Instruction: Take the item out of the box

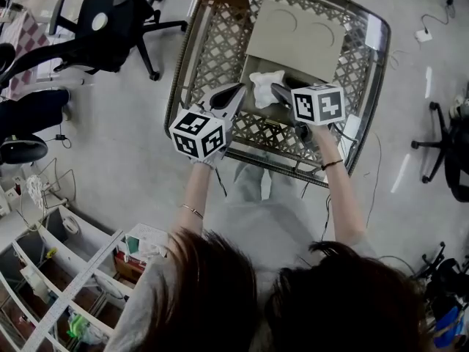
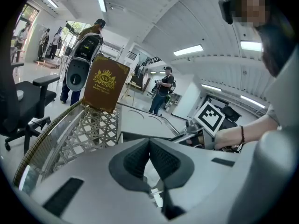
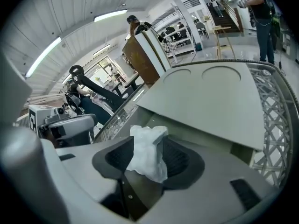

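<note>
A grey cardboard box (image 1: pixel 293 39) lies in a metal lattice basket (image 1: pixel 212 50), and its flap (image 3: pixel 210 97) is raised over a dark opening. A crumpled white item (image 1: pixel 265 86) sits at the front of that opening. My right gripper (image 1: pixel 280 94) has its jaws apart on either side of the white item (image 3: pixel 147 150), and the pads do not squeeze it. My left gripper (image 1: pixel 236 94) is just left of the item, with its jaws meeting at the tips (image 2: pixel 149 143) and nothing between them.
A brown box with a gold crest (image 2: pixel 105 83) stands at the basket's far end. A black office chair (image 1: pixel 110 20) is to the left and white shelving (image 1: pixel 58 284) at lower left. Cables run over the floor on the right. People (image 2: pixel 163 90) stand in the background.
</note>
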Tool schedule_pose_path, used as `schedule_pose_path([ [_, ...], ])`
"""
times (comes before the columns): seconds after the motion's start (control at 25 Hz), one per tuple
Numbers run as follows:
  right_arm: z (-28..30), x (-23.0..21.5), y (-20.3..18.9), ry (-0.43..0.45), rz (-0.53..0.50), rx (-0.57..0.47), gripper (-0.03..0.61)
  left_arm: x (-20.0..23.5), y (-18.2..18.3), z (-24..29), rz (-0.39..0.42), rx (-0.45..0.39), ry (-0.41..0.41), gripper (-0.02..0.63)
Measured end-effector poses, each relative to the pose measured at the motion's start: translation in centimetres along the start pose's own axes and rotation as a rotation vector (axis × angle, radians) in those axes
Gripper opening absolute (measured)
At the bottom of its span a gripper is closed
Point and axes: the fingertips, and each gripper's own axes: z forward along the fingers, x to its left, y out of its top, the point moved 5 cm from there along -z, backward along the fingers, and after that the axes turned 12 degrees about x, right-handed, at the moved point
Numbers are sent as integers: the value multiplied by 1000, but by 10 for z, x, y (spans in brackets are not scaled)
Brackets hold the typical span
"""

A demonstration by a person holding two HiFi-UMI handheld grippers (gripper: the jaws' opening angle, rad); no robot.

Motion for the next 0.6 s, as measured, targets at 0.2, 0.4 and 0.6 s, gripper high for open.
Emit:
schedule_pose_path([
  [0.2,8,-1,-2,-14,13,50,198,1,-2,2,-11,5,1,17],
  [0.4,16,-3,-3,-40,9,85,169,4,-4,4,-21,7,3,17],
  [0.6,19,-5,-4,-67,10,104,115,5,-5,4,-28,6,5,17],
])
